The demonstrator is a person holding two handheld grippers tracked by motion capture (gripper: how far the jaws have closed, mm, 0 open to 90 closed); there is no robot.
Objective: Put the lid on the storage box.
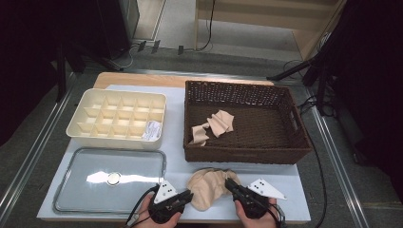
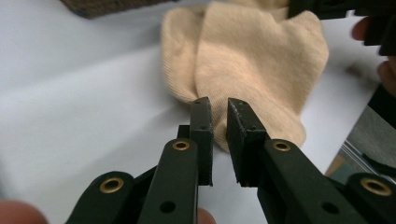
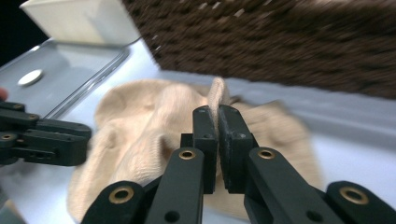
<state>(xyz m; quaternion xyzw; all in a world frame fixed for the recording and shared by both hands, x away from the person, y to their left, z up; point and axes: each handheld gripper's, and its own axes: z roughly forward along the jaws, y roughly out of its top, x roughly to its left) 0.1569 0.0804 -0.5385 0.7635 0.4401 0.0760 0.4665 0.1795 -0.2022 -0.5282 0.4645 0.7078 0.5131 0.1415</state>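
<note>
At the near edge of the table: a bunched beige sock (image 1: pixel 207 188) lies on the white tabletop (image 1: pixel 176 137), just in front of the wicker basket (image 1: pixel 294 142), with a gripper at either side of it.
Left gripper (image 1: pixel 186 197): held in the person's left hand (image 1: pixel 159 219), it comes at the sock from the left; in the left gripper view its jaws stand close together with a narrow gap, their tips right at the near edge of the sock (image 2: pixel 252 60). Whether the pads actually press fabric, I cannot tell.
Right gripper (image 1: pixel 230 184): in the person's right hand (image 1: pixel 254 216), it meets the sock from the right; in the right gripper view the jaws are together and clamped on a raised fold of the sock (image 3: pixel 140 135), which stands up between the tips.
Between the grippers: the sock fills the gap, and each gripper shows at the edge of the other's own view.
Basket: dark brown and open, with two more beige socks (image 1: pixel 214 126) lying crumpled in its left half.
Left of the basket: a cream divided organizer (image 1: pixel 116 118) with rows of small compartments.
In front of the organizer: a clear lid (image 1: pixel 109 179) lies flat, just beside the left gripper.
</note>
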